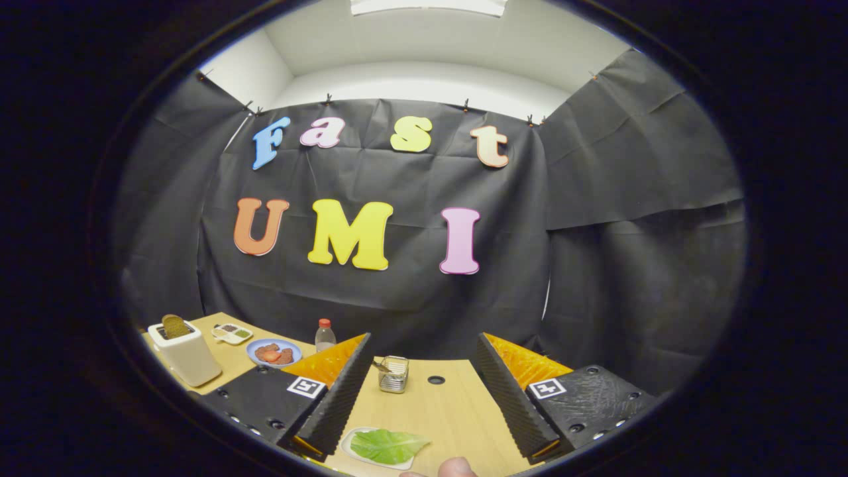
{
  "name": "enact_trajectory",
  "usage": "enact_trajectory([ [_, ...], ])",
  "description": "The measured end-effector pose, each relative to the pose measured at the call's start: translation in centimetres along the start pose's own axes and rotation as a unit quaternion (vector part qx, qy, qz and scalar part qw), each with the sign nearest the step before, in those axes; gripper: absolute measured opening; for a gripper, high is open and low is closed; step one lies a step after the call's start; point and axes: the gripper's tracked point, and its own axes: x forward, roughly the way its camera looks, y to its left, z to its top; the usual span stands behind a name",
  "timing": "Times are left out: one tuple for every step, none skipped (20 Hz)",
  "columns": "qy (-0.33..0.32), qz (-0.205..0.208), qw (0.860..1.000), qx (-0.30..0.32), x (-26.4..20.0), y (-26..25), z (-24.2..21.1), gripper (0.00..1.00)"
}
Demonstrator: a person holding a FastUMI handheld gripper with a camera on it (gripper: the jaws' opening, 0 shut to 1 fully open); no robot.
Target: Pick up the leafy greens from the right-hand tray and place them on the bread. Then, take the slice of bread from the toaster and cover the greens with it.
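A green leaf (389,445) lies on a small white tray (352,452) on the wooden table, low between my fingers and close to the left one. My gripper (424,371) stands open well above the table, nothing between its fingers. Off to the left past the left finger, a cream toaster (183,352) holds a brown bread slice (175,325) sticking up from its slot. Beside the toaster sits a blue plate (273,353) with reddish-brown food on it; whether bread lies there I cannot tell.
A small white dish (232,333) with dark bits sits behind the toaster. A clear bottle with a red cap (324,336) stands at the back. A square glass holder (394,374) and a round table hole (436,380) lie ahead. A fingertip (456,468) shows nearest me.
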Motion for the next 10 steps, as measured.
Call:
enact_trajectory([
  [0.007, 0.002, 1.0, -0.003, 0.3, 0.0, -0.3, 0.95],
  [0.012, 0.004, 1.0, -0.005, 0.5, -0.1, -0.5, 0.95],
  [0.012, 0.003, 1.0, -0.006, 0.6, -0.3, -0.2, 0.95],
  [0.012, 0.0, 1.0, -0.007, 0.7, -0.5, 0.0, 0.95],
  [0.012, 0.0, 1.0, -0.005, 0.7, -0.7, 0.1, 0.95],
  [0.012, 0.004, 1.0, -0.003, 0.6, -0.5, 0.3, 0.95],
  [0.014, 0.007, 1.0, -0.001, 0.4, -0.6, 0.1, 0.95],
  [0.015, 0.009, 1.0, 0.003, 0.4, -0.8, -0.1, 0.95],
  [0.018, 0.007, 1.0, 0.006, 0.3, -1.1, -0.3, 0.95],
  [0.019, 0.006, 1.0, 0.009, 0.1, -1.4, -0.4, 0.95],
])
